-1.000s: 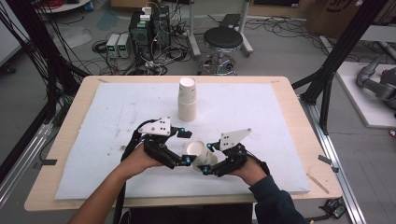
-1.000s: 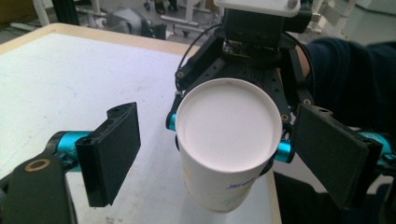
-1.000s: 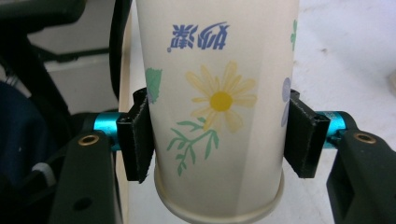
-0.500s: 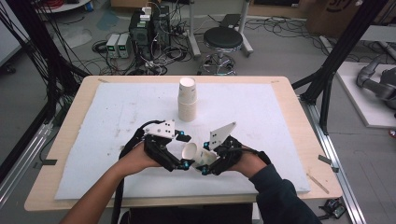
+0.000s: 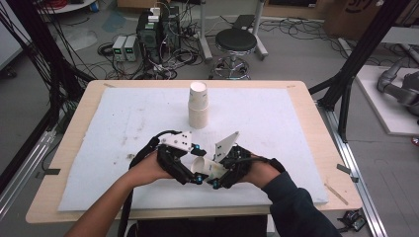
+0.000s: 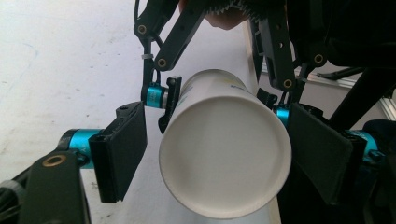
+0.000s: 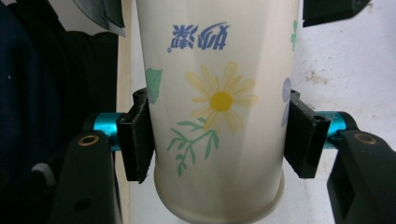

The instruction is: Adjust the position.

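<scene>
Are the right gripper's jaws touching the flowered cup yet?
Touching. The right gripper view shows both jaws of the right gripper pressed flat against the sides of the flowered cup.

- Paper cup (image 7: 217, 116): white, printed with a yellow-centred daisy, green sprigs and blue lettering that read upside down in the right gripper view.
- Pose: lay tipped on its side above the white surface (image 5: 276, 123), near its front edge, between the two hands.
- State: gripped across its body; the flat round base (image 6: 225, 158) faced the left gripper view's camera, plain white and undented.
- Rolled rim sat lowest in the right gripper view.
</scene>
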